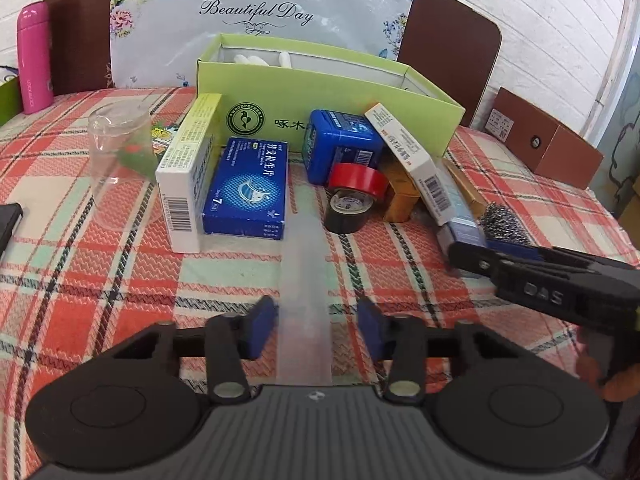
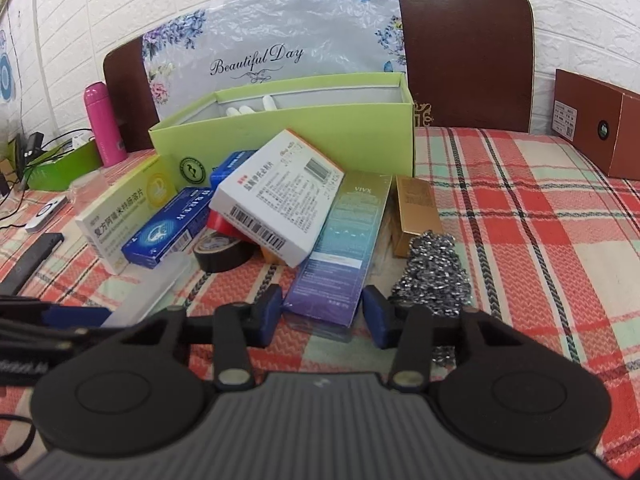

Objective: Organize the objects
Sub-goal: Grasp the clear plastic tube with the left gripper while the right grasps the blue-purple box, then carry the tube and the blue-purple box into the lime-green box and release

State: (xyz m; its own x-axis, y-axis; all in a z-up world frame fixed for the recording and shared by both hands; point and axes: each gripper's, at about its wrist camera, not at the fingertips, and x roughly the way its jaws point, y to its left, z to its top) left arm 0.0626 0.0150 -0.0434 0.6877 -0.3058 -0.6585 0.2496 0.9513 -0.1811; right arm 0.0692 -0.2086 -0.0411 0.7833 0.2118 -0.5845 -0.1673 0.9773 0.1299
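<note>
Left gripper [image 1: 316, 328] straddles near end of translucent flat strip [image 1: 305, 264]; pads spread, not touching it. Right gripper [image 2: 322, 316] astride end of purple-blue box [image 2: 340, 252]; pads apart from sides. Both items lie on plaid tablecloth [image 1: 120, 272], before green box [image 1: 340, 92].

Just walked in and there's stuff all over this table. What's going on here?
A person with a gripper in each hand is tidying clutter in front of the green box. The left gripper straddles a translucent strip; the right gripper straddles a purple-blue carton. Neither is visibly clamped yet.
</note>
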